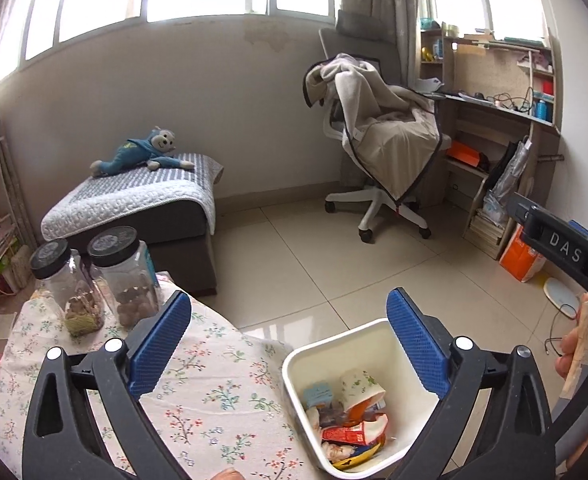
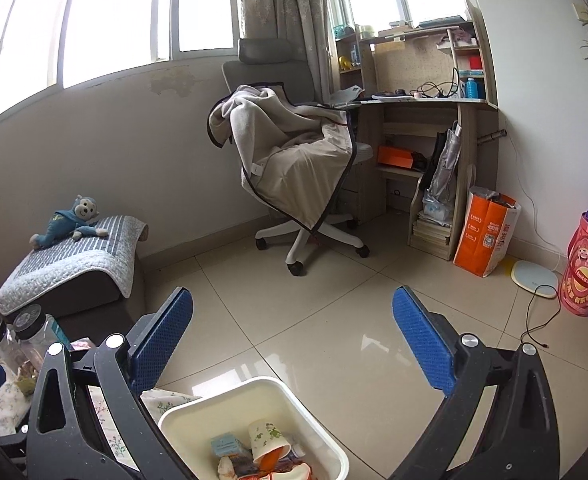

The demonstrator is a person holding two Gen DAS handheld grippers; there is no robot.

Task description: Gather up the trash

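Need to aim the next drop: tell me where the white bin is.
The white bin stands on the tiled floor against the floral-cloth table's right edge, bottom centre in both wrist views, already holding wrappers and a paper cup.

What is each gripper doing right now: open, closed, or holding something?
Left gripper: open, nothing between its pads, above the white bin.
Right gripper: open, holding nothing, also above the bin.

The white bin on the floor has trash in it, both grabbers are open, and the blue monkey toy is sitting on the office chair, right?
Not quite. The blue monkey toy lies on the quilted footstool, as the right wrist view shows; the office chair holds a blanket. The white bin and grabbers are as you said.
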